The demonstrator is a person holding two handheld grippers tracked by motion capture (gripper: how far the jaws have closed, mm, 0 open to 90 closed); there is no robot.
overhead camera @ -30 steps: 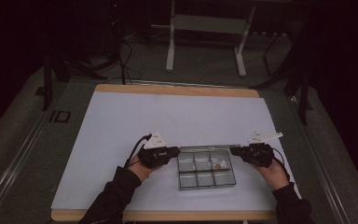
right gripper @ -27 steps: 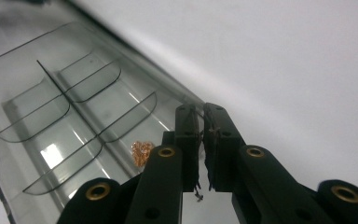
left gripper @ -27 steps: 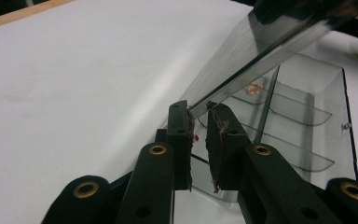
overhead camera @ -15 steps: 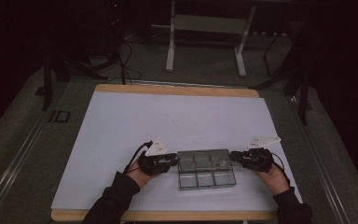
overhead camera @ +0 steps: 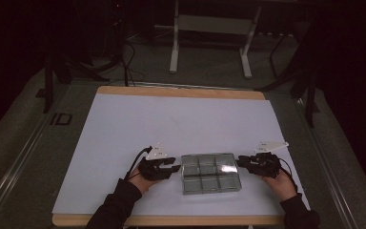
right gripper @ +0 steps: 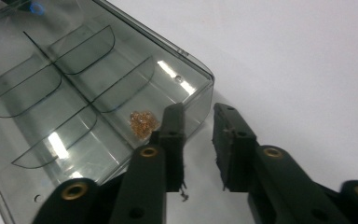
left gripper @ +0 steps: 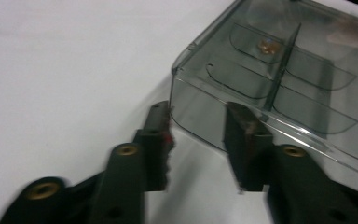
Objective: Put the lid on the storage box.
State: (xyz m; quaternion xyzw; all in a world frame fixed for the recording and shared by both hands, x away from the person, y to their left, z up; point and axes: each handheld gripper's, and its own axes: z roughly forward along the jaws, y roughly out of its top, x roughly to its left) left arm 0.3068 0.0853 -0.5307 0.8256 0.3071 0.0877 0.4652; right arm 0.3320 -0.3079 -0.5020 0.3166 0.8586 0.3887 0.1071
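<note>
Two claws work at the box, one at each short end. At its left end, the left claw has its jaws parted, and they have just been opening; in the left gripper view the box's corner wall sits in the gap, while the pads look clear of it. At the right end, the right claw is also parted and has likewise just been opening; in the right gripper view one jaw overlaps the box's end wall near its corner and the other stands outside, and whether either touches the wall is hard to tell.

One box lies flat near the front edge of the tabletop, between the two claws. It is a shallow rectangle of smoky clear plastic with rounded corners, smooth and glossy, catching reflections. The high view shows six compartments, in two rows of three, split by thin straight and curved dividers.

One small cluster of golden bits lies in the compartment nearest the right claw; it is grainy and too fine to name. The left gripper view shows it as a blurred speck.

The tabletop is a matte white sheet with a wooden rim. Two dark sleeves are cut off at the bottom edge. The room beyond is dim.
</note>
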